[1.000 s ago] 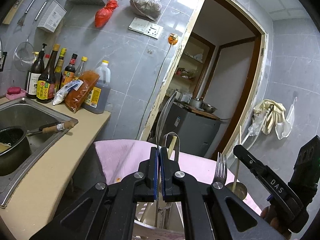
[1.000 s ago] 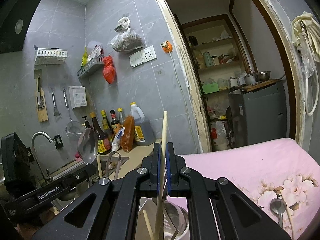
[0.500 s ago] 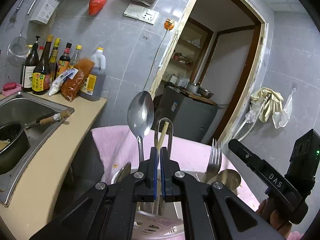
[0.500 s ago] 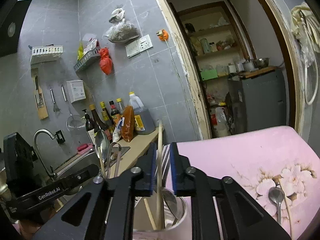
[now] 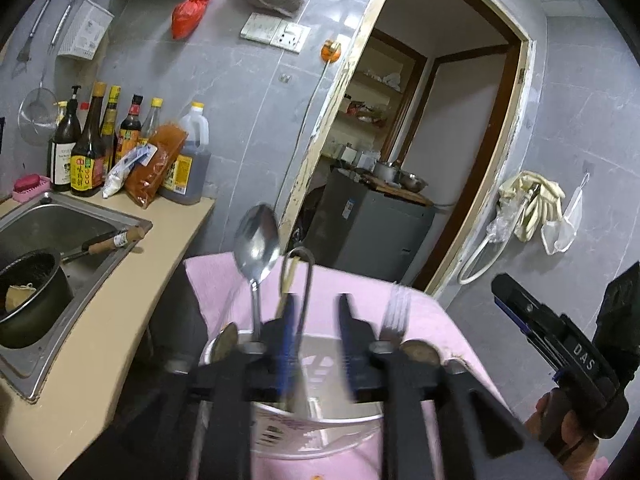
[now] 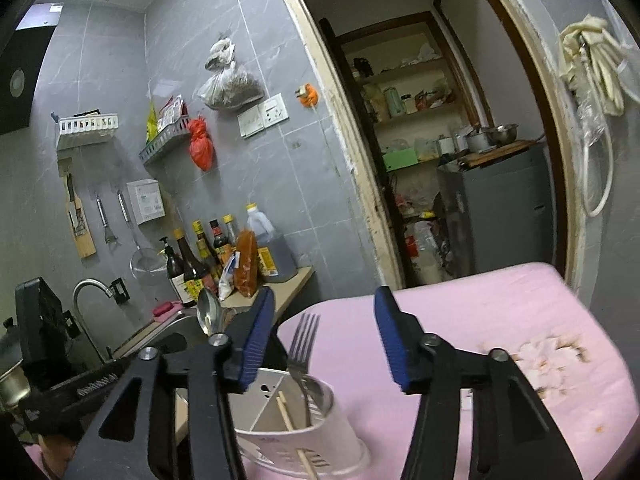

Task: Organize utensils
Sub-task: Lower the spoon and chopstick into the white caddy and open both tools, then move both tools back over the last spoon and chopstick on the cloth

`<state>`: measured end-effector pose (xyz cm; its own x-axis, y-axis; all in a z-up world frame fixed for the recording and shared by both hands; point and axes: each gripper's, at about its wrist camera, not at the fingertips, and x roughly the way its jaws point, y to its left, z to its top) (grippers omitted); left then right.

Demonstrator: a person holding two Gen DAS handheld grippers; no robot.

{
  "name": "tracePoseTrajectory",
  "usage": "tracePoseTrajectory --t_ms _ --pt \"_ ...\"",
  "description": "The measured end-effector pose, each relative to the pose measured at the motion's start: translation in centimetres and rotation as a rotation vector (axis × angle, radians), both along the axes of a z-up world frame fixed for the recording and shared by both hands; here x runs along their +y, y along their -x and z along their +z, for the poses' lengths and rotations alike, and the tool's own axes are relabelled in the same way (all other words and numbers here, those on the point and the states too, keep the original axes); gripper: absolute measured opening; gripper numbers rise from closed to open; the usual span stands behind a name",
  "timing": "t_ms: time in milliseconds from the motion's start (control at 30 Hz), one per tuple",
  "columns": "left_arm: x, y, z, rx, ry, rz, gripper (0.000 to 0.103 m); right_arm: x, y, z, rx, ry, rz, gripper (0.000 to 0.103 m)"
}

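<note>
A white utensil holder (image 5: 320,432) stands on the pink-covered table (image 5: 216,284), also in the right wrist view (image 6: 296,432). In it stand a steel spoon (image 5: 257,240), a looped metal utensil (image 5: 298,280), a fork (image 5: 394,312) and a wooden chopstick (image 6: 294,436). My left gripper (image 5: 316,316) is open just above the holder, with the looped utensil between its fingers. My right gripper (image 6: 324,336) is open and empty above the holder; the fork (image 6: 302,344) rises between its fingers. The right gripper also shows at the right of the left wrist view (image 5: 560,352).
A counter (image 5: 120,292) with a steel sink (image 5: 60,232) and a dark pot (image 5: 28,300) lies left of the table. Sauce bottles (image 5: 92,148) line the tiled wall. An open doorway (image 6: 440,160) leads to a pantry with a grey cabinet (image 6: 500,216).
Both grippers have opened. The right one let go of the chopstick, which now rests in the holder. The left one released its utensil and sits lower over the holder.
</note>
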<state>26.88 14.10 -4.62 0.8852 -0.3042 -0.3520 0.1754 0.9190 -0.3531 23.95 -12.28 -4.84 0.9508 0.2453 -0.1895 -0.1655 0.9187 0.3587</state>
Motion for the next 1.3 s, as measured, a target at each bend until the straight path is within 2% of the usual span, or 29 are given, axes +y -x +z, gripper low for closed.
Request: tracePoseTrajectory --t_ms 33,100,200,267,367,533,633,867,1300 --pt "-0.1 0.3 0.4 -0.008 0.010 0.004 0.045 -0.5 0.4 0.4 -0.004 0.006 -0.009 0.056" --pt "-0.6 1.1 1.4 -0.029 0.033 0.008 0.048 -1.5 1.5 1.3 -0.014 0.019 -0.029 0.062" --pt "-1.8 2.0 2.9 -0.059 0.006 0.012 0.051 -3.0 3.0 2.6 -0.033 0.040 -0.062 0.074" --pt "-2.7 2.5 3.8 -0.078 -0.010 0.004 0.063 -4.0 3.8 3.4 -0.040 0.058 -0.082 0.079" --pt "-4.5 3.4 5.2 -0.107 -0.041 -0.003 0.074 -5.5 5.0 4.5 -0.048 0.085 -0.118 0.089" --pt "-7.7 4.3 6.4 -0.145 -0.120 -0.012 0.088 -7.9 6.1 5.4 -0.041 0.136 -0.155 0.093" --pt "-9.7 4.6 6.6 -0.154 -0.153 -0.017 0.095 -9.3 6.6 5.3 -0.035 0.165 -0.169 0.100" --pt "-13.6 4.3 5.9 -0.149 -0.179 -0.036 0.098 -13.1 6.8 4.2 0.014 0.201 -0.188 0.100" --pt "-18.7 3.4 2.7 -0.096 -0.208 -0.051 0.098 -18.5 4.3 -0.6 0.149 0.199 -0.156 0.100"
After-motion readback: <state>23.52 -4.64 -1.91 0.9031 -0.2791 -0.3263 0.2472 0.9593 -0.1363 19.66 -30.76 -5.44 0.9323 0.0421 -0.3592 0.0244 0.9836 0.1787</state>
